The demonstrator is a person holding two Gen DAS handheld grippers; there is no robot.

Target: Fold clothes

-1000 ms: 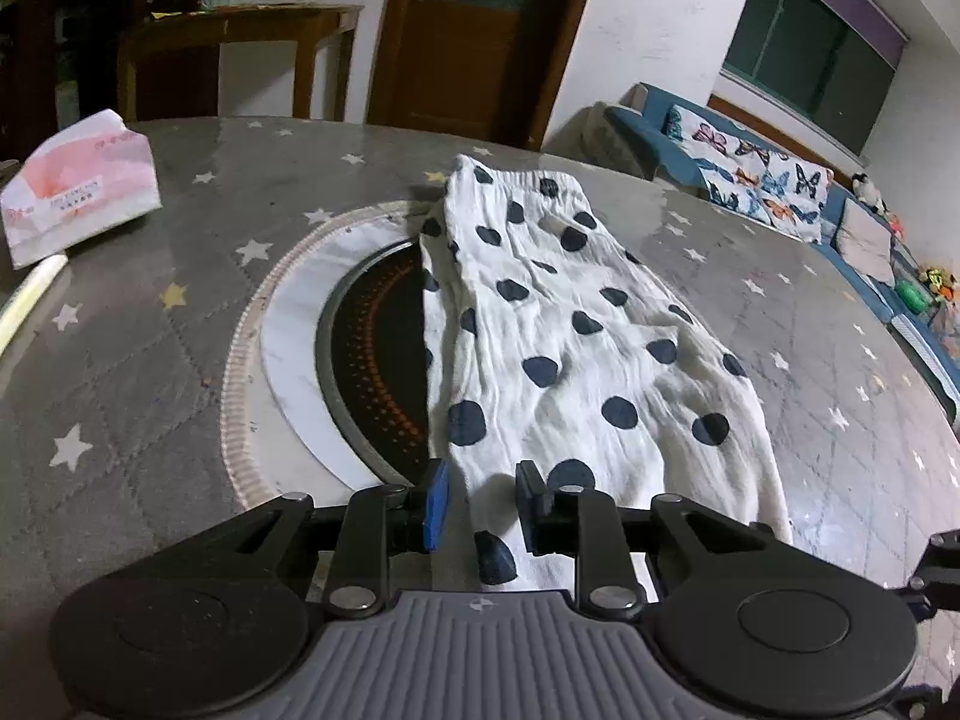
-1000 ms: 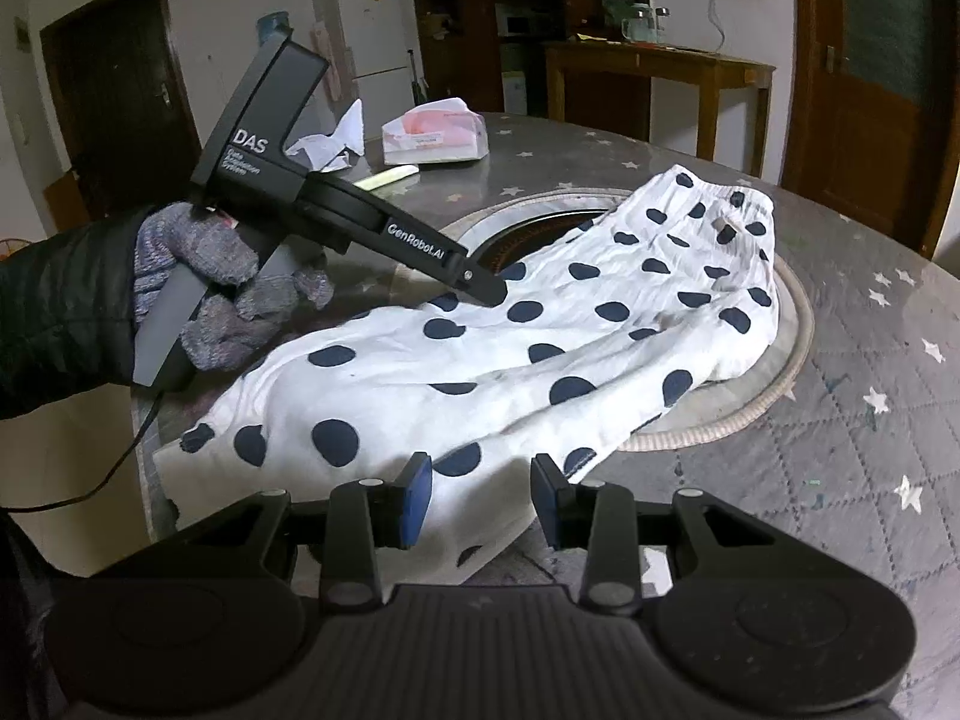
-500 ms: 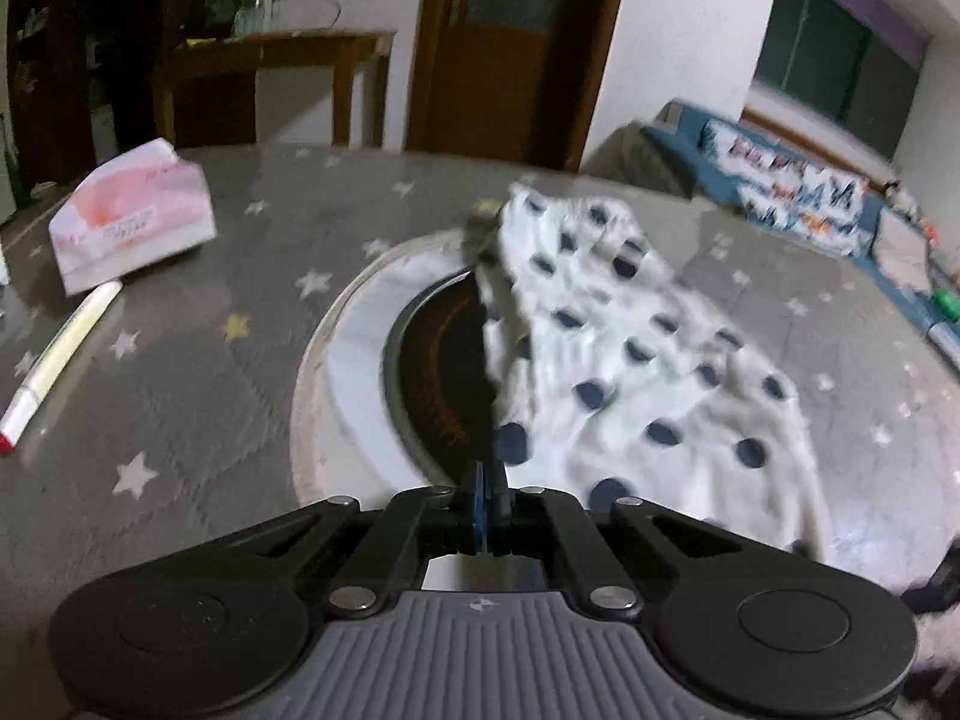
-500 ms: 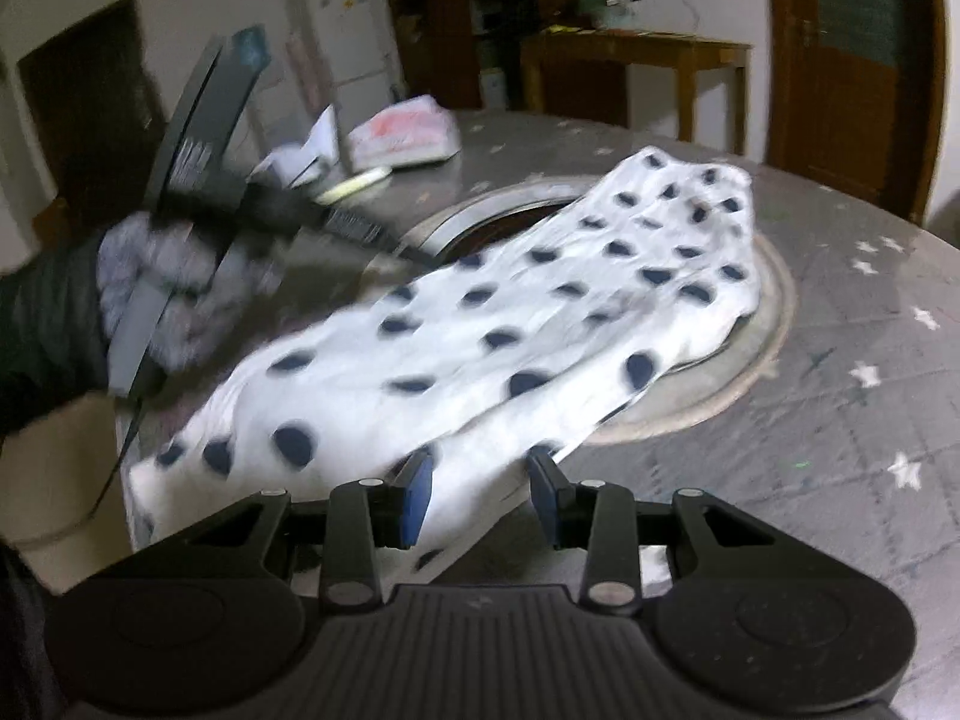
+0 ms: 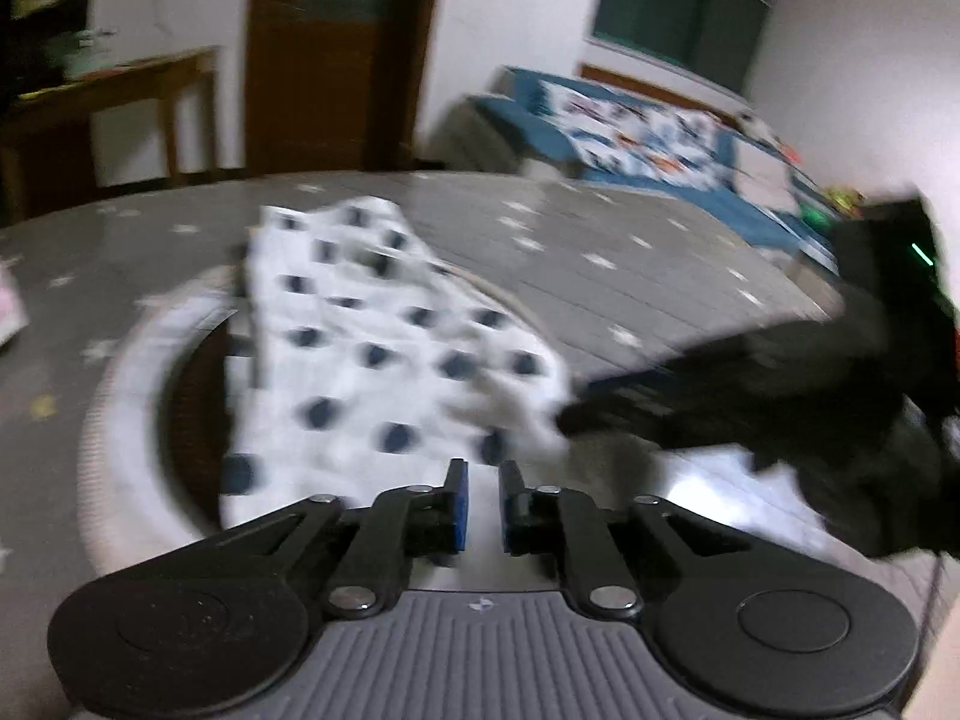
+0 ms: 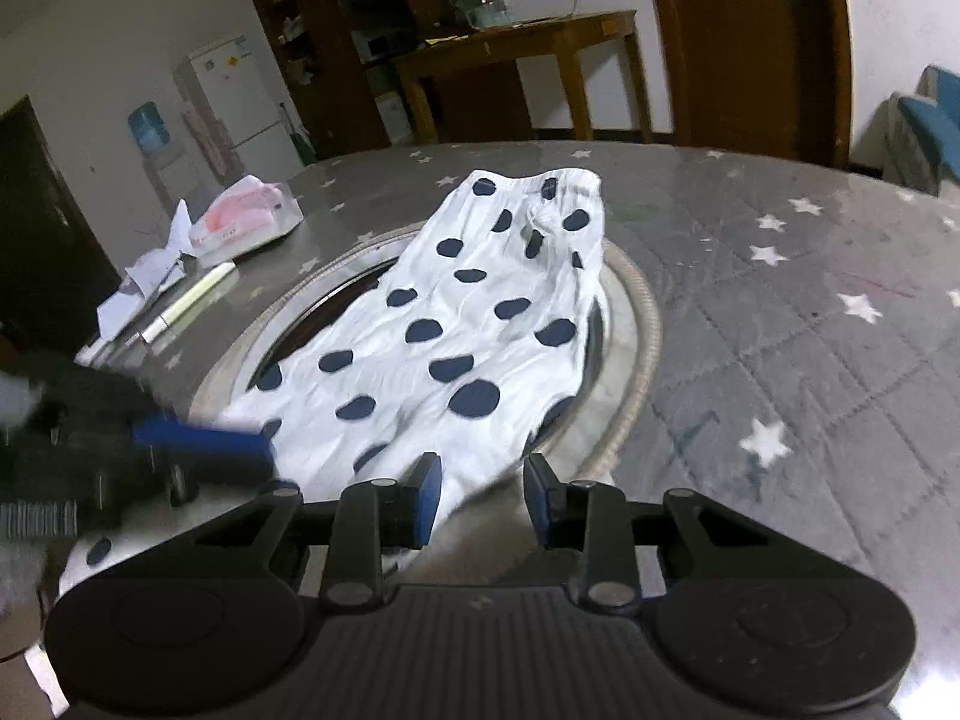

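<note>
White trousers with dark blue dots lie across the round inset in the grey star-patterned table, waistband at the far end. In the blurred left wrist view the same trousers lie ahead. My left gripper has its jaws a small gap apart over the near hem, with no cloth clearly between them. My right gripper is open, its jaws either side of the near edge of the cloth. The left gripper also shows blurred at the left of the right wrist view, at the hem.
A pink tissue pack, crumpled paper and a pen lie on the table's left side. The round inset's rim rings the trousers. A wooden side table and sofa stand beyond.
The left gripper shut half a second ago and now stands slightly apart. It has swung right along the hem. The right gripper has moved closer over the cloth and stays open.
</note>
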